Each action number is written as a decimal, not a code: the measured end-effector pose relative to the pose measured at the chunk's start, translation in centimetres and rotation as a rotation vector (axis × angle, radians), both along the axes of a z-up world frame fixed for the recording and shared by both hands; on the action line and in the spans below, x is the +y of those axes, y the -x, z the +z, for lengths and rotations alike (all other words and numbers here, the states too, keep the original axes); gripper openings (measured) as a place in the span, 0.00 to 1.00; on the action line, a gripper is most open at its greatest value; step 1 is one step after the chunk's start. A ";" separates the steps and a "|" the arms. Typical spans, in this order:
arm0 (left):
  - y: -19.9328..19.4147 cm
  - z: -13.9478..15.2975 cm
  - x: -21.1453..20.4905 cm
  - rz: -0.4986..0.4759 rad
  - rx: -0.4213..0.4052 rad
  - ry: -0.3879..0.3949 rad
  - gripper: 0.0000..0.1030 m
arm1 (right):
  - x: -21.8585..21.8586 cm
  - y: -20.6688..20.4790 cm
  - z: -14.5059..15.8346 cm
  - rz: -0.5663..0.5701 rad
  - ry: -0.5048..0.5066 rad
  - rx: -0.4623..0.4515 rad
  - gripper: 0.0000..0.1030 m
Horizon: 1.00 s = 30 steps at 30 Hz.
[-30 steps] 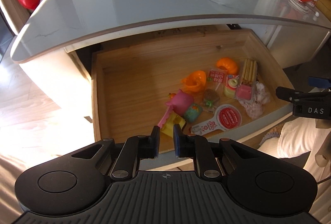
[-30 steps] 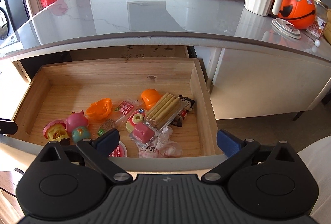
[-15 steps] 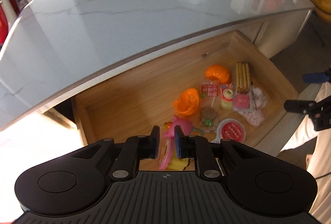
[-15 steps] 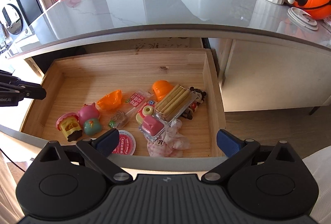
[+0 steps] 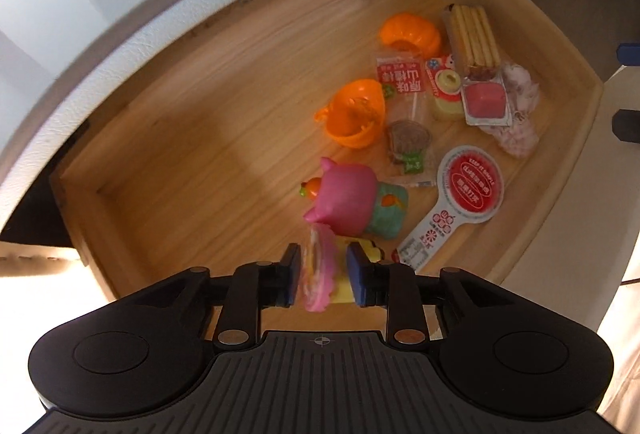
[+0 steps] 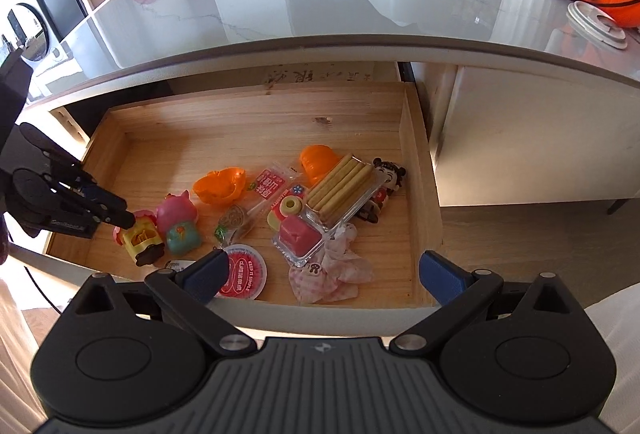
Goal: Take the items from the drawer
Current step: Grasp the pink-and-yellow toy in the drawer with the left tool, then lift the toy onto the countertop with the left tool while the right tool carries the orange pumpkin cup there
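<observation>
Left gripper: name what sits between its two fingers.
In the left wrist view, a pink-and-yellow toy stands between the fingers of the left gripper. Its jaws have just been opening, and the pads do not seem to press on the toy.

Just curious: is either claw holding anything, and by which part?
Nothing is gripped. The left gripper has just been opening its jaws around the pink-and-yellow toy; the right gripper is open, empty.
</observation>
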<state>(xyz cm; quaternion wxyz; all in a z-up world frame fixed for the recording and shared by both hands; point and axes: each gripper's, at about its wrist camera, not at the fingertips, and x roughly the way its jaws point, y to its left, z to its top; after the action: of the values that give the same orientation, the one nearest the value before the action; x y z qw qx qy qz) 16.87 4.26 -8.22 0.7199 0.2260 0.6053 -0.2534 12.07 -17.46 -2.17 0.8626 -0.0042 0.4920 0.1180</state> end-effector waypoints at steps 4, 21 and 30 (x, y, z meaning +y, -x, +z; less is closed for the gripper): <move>-0.5 -0.4 -0.1 -0.006 0.036 -0.012 0.26 | -0.3 -0.5 -0.1 0.018 -0.023 0.033 0.98; 0.8 3.5 3.0 0.087 -0.108 0.168 0.23 | -0.5 -2.7 -1.2 0.085 -0.033 0.181 0.93; 1.7 5.4 8.7 0.271 -0.141 0.390 0.23 | 7.4 -5.6 0.0 0.463 0.025 0.111 0.84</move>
<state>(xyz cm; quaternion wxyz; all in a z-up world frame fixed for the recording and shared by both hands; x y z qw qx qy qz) 15.21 12.92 -2.78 0.8177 0.0164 0.5181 -0.2502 17.72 -10.06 -2.17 0.7839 -0.1212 0.5262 0.3063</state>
